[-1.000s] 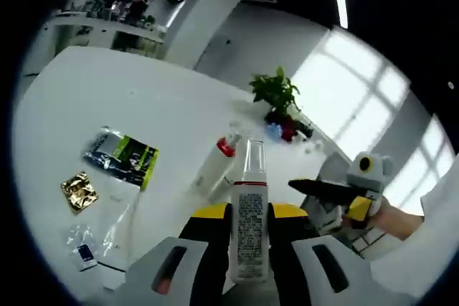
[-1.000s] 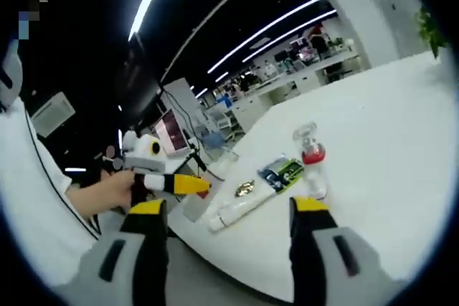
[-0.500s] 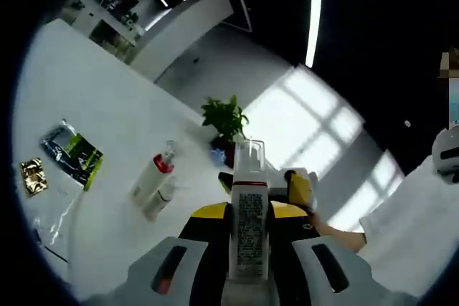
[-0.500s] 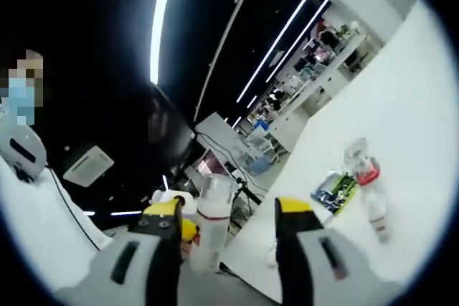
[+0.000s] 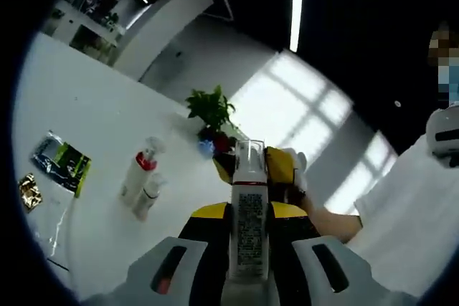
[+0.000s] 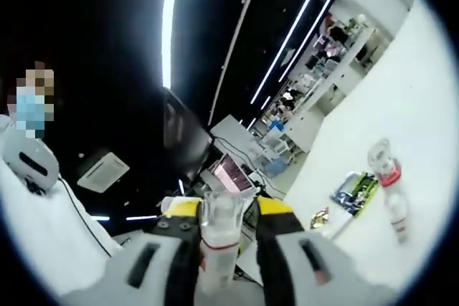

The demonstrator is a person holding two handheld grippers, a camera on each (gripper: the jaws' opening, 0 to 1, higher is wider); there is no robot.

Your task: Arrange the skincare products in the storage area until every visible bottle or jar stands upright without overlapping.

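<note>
An open-plan office or lab: a wide white surface (image 5: 93, 127), long ceiling light strips (image 6: 285, 39) against a dark ceiling, large bright windows (image 5: 301, 116), a potted plant (image 5: 210, 109), cluttered shelving (image 6: 337, 37) and a computer monitor (image 6: 228, 174) on desks behind.

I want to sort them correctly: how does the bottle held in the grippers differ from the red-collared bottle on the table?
The held bottle is off the table, gripped by the left gripper with the right gripper closing around its clear cap; the red-collared bottle lies on the white table. The held bottle carries a printed text label; the red-collared bottle looks plain white. Both have clear caps.
</note>
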